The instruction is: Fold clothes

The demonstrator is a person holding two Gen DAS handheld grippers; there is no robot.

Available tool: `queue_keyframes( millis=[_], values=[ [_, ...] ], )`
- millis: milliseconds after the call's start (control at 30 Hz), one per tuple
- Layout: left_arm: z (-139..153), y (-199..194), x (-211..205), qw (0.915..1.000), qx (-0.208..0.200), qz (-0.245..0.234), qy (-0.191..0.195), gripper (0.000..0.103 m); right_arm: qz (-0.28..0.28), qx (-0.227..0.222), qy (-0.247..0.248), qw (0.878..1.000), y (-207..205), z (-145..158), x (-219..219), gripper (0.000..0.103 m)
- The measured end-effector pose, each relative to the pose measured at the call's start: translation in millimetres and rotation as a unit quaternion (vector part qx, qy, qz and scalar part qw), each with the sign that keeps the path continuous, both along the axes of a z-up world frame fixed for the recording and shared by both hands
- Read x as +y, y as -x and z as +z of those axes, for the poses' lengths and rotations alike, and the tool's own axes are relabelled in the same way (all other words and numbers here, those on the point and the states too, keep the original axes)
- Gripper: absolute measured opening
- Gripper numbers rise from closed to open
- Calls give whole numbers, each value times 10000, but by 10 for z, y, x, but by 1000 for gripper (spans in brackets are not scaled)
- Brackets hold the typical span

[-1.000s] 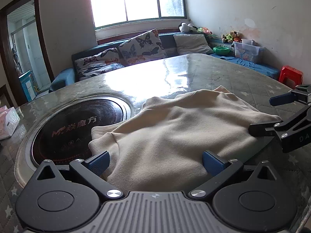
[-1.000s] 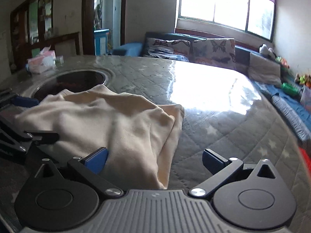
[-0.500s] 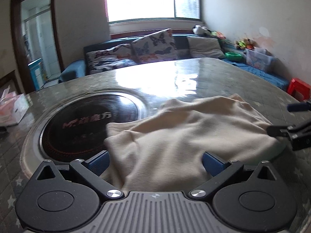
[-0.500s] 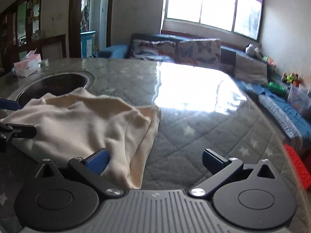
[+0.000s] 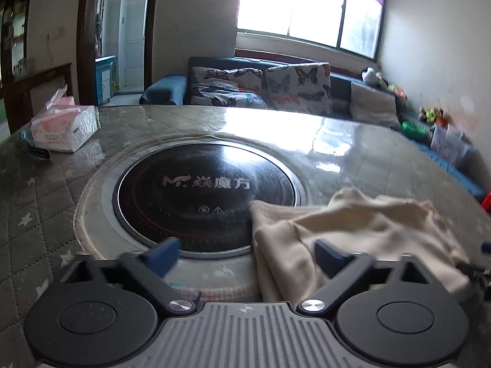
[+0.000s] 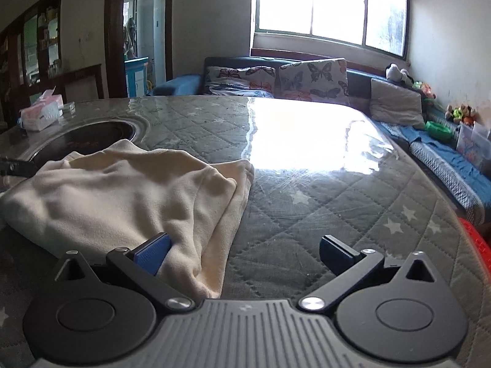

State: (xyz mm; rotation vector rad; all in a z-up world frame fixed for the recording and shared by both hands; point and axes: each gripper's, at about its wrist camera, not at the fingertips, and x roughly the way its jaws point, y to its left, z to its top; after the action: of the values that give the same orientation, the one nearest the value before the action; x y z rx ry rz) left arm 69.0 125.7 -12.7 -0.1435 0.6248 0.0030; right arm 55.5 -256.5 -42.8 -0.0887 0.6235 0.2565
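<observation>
Cream sweater (image 6: 122, 196), folded into a thick bundle, lies on the quilted, plastic-covered table (image 6: 322, 184), its far edge lapping the rim of the round black cooktop (image 5: 202, 190) sunk into the tabletop. In the right wrist view it fills the lower left; in the left wrist view it sits at the lower right.

What has changed most is the left wrist view. A second ago the garment filled the middle of it, spread between both fingers. Now the cooktop holds the centre, and the sweater has slid off to the right. The left gripper (image 5: 245, 253) has swung toward the garment's left edge, and its jaws are closing. Only the right blue pad lies against cloth; the left pad hangs over the cooktop rim with nothing pinched between them yet. I judge this to be the start of a grasp on the left edge for the next fold.

The right gripper (image 6: 245, 253) has barely shifted. Its jaws stand wide apart, the left pad just touching the near right corner of the sweater, the right pad over bare table. The sweater itself looks the same shape as before.

A pink tissue box (image 5: 63, 127) stands at the table's far left, well apart from the work.
</observation>
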Motion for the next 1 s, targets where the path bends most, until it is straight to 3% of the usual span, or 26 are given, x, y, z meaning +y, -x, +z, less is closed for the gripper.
queue_keyframes(
  millis=[33,200,367,500,800,1000],
  values=[
    [-4,-25,21,9999,41,-21,104,76,-8,20,-40,10000,-2,-4,-11,103],
    [-72,-158,7,9993,223,-101,275,35,-13,51,-107,9999,-7,-11,-24,103],
    [-66,-203,-89,9994,150,-287,132,28,-15,119,-201,9997,-20,-12,-45,103],
    [-73,-244,-134,9992,89,-388,-27,8,-11,164,-253,9995,-33,-17,-59,103],
    [-104,-204,-299,9907,-448,-570,-1149,5,-4,166,-223,9996,-26,-19,-56,103],
    [-218,-268,-291,9908,-255,-571,-1202,5,3,162,-196,9997,-27,-15,-48,103]
  ],
)
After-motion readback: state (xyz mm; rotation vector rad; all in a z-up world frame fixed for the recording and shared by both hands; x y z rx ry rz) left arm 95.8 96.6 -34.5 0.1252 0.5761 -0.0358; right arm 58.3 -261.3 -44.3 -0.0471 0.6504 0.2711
